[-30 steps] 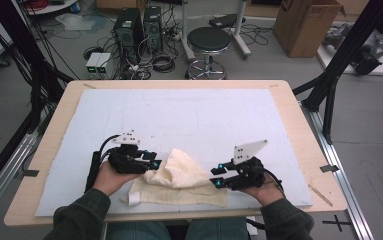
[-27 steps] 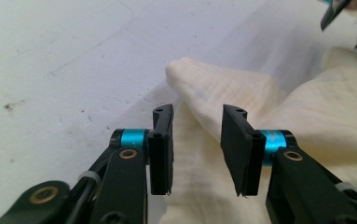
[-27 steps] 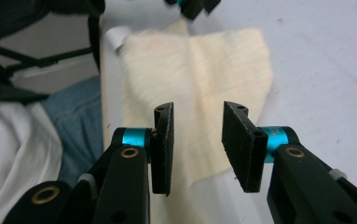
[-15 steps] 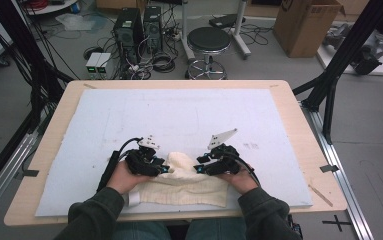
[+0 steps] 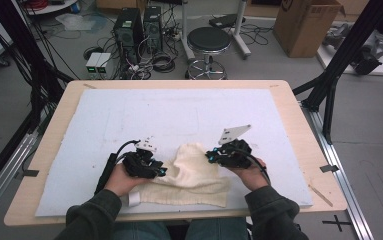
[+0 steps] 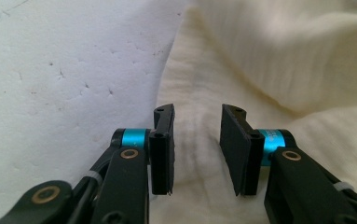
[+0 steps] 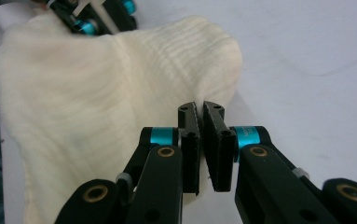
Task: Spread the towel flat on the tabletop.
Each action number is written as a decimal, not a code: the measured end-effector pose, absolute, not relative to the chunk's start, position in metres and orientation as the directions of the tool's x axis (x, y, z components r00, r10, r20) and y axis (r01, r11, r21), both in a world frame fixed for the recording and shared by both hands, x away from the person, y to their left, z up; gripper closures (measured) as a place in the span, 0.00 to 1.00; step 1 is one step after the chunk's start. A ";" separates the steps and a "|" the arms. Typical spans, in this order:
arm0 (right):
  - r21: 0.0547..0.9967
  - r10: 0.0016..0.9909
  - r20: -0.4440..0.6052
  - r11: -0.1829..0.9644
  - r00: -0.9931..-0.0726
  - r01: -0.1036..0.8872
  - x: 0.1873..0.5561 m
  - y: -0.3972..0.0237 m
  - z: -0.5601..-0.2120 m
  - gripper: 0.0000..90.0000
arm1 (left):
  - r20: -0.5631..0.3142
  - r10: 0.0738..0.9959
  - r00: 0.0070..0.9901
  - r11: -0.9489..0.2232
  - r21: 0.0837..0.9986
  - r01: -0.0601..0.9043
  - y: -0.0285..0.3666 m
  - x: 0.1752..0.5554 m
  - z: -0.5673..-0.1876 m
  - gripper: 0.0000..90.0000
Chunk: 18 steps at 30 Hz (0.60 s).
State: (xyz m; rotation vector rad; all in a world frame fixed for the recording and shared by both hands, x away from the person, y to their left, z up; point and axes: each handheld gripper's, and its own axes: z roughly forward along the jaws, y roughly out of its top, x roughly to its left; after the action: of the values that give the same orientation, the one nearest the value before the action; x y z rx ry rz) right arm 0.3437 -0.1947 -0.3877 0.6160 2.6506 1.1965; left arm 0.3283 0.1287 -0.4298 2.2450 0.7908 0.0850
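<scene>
Two tongs work one cream cloth (image 5: 191,172), which lies rumpled at the lower middle of the high view, on the white mat (image 5: 179,115) that covers the worktop (image 5: 299,115). The right tongs (image 5: 212,157), at the cloth's right edge, have just been closing and now pinch a thin fold of it: in the right gripper view the pads stand almost together with the cloth's edge caught between them (image 7: 200,112), and the fabric rises from there in a hump, probably because the pinch lifts it off the mat. The left tongs (image 5: 162,171), at the cloth's left side, stand spread; in the left gripper view the pads (image 6: 164,140) have a clear gap with cloth lying under and between them, not pressed. They have been closing a little, so I judge this hand is lining up for a grip on its own edge. Holding both sides would let the person stretch or fold the cloth. A white tab (image 5: 134,199) pokes out at the cloth's lower left corner.
</scene>
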 end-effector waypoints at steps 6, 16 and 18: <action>0.720 0.530 0.003 0.588 -0.848 0.370 0.345 -0.233 -0.393 0.95 | -0.174 0.566 0.806 -0.531 0.672 0.517 0.128 0.327 -0.430 0.72; 0.697 0.519 0.070 0.586 -0.852 0.414 0.339 -0.238 -0.423 0.95 | -0.192 0.592 0.783 -0.453 0.724 0.520 0.112 0.348 -0.412 0.69; 0.699 0.516 0.070 0.585 -0.854 0.411 0.340 -0.237 -0.424 0.94 | -0.186 0.596 0.781 -0.468 0.710 0.526 0.097 0.358 -0.414 0.66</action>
State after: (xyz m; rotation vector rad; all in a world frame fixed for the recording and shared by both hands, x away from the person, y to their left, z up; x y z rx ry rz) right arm 0.3397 -0.2370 -0.4241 0.7859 2.6700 1.1216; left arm 0.3580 0.0973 -0.4138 2.1661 0.8294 0.1110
